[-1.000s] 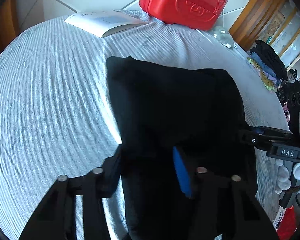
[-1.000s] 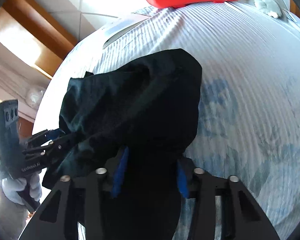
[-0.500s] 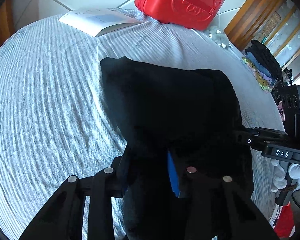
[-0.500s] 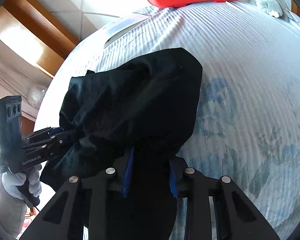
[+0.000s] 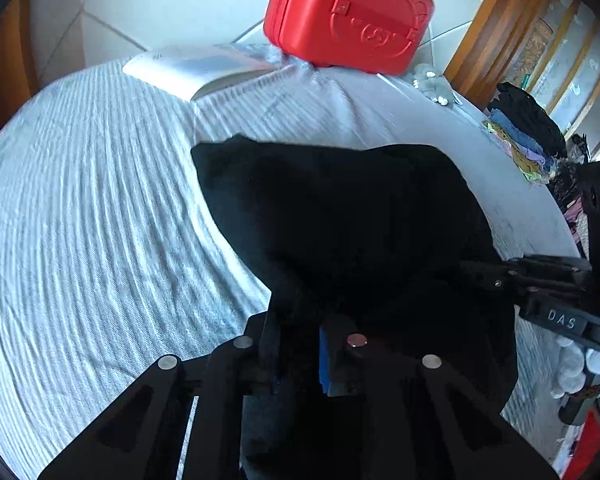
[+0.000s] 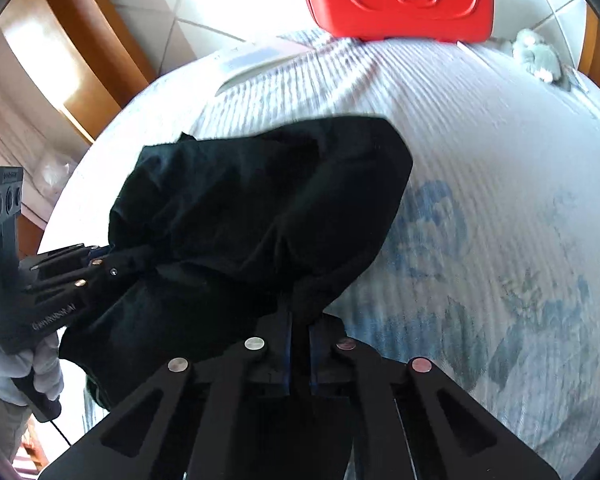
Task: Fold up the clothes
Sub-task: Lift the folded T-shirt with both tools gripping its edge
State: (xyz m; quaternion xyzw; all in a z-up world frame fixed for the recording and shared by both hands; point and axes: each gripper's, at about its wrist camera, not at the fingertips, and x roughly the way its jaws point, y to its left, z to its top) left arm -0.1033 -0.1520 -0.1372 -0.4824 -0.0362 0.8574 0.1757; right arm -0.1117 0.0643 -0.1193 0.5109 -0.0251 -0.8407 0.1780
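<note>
Gripping black garment (image 5: 340, 216) in both clamped claws, left (image 5: 300, 354), right (image 6: 300, 354); bunched hem near red case (image 5: 348, 12) may slip, skewing fold

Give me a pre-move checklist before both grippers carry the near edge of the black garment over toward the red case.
1. Left gripper has fabric: ok, jaws closed on the black garment.
2. Right gripper has fabric: ok, jaws pinched on a bunched corner of it.
3. Near edge off the bedsheet: ok, the cloth rises to both grippers.
4. Far edge lying flat: cannot tell, the raised fabric hides it.
5. Path toward the red case: ok, only bare sheet lies between; the open book sits off to the left.
6. Layers gripped evenly: cannot tell, black folds hide the count.
</note>
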